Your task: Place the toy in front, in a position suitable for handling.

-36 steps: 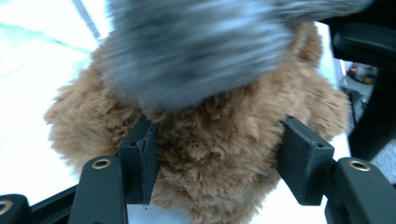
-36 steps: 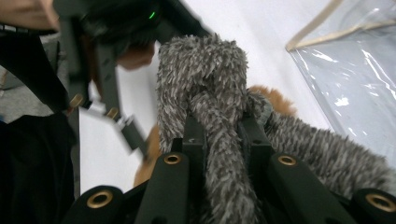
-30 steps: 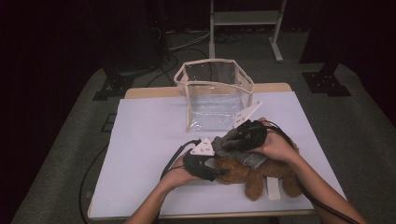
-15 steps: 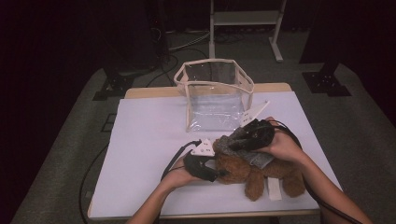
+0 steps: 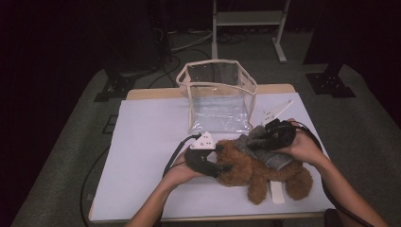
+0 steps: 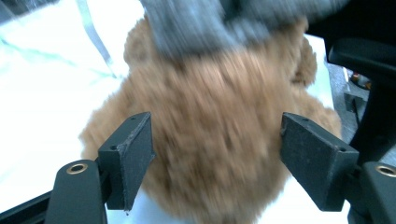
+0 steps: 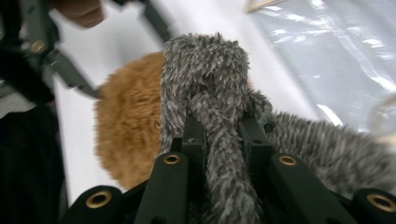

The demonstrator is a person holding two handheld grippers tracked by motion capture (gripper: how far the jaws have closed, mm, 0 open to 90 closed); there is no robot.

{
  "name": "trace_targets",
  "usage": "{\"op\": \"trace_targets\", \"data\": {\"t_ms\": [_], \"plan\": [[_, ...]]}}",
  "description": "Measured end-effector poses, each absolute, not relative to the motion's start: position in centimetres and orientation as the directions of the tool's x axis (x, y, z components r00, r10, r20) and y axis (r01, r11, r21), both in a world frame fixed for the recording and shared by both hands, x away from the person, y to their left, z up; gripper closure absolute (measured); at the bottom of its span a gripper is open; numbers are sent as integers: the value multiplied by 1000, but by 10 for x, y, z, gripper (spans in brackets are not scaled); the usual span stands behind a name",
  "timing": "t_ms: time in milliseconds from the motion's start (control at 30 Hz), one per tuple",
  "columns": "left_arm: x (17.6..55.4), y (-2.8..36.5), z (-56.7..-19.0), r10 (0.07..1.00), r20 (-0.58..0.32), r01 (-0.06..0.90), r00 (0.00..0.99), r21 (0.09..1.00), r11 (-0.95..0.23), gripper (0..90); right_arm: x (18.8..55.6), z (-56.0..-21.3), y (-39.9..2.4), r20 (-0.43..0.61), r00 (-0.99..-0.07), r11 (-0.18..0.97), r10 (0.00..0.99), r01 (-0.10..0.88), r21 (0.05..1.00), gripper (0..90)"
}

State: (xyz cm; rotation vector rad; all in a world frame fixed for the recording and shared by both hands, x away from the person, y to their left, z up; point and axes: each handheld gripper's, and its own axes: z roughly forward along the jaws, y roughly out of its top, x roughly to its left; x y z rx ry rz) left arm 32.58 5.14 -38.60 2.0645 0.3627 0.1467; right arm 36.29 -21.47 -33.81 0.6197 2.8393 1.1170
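Soft, light bear (image 5: pixel 257 166): right tool (image 5: pixel 266 136) pinches its grey scarf (image 7: pixel 210 79); left tool (image 6: pixel 217 156), just opening, straddles its head.

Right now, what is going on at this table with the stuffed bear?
A person works on a brown teddy bear lying on the white table, a gripper in each hand. The right gripper is shut on a grey fuzzy cloth draped over the bear. The left gripper has just been opening its jaws; they now stand either side of the bear's body without pressing it. A clear plastic bag stands open behind them.
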Motion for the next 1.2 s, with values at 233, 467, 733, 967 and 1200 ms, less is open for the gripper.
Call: {"op": "trace_targets", "data": {"t_ms": [233, 467, 733, 967, 1200], "plan": [[317, 33, -393, 250, -11, 150, 968, 825, -544, 304, 352, -332, -222, 98, -929, 663, 358, 327, 673, 750], [312, 35, -390, 232, 11, 129, 973, 806, -577, 311, 359, -322, -273, 85, -878, 605, 472, 392, 693, 749], [319, 46, -383, 250, -22, 157, 968, 830, -535, 191, 341, -343, -262, 100, -907, 639, 408, 362, 679, 754], [329, 52, -385, 274, -63, 203, 960, 829, -520, 95, 317, -356, -251, 89, -932, 658, 351, 312, 686, 758], [335, 41, -397, 214, -177, 267, 961, 797, -542, 69, 305, -361, -255, 94, -937, 643, 336, 301, 705, 759]]}}
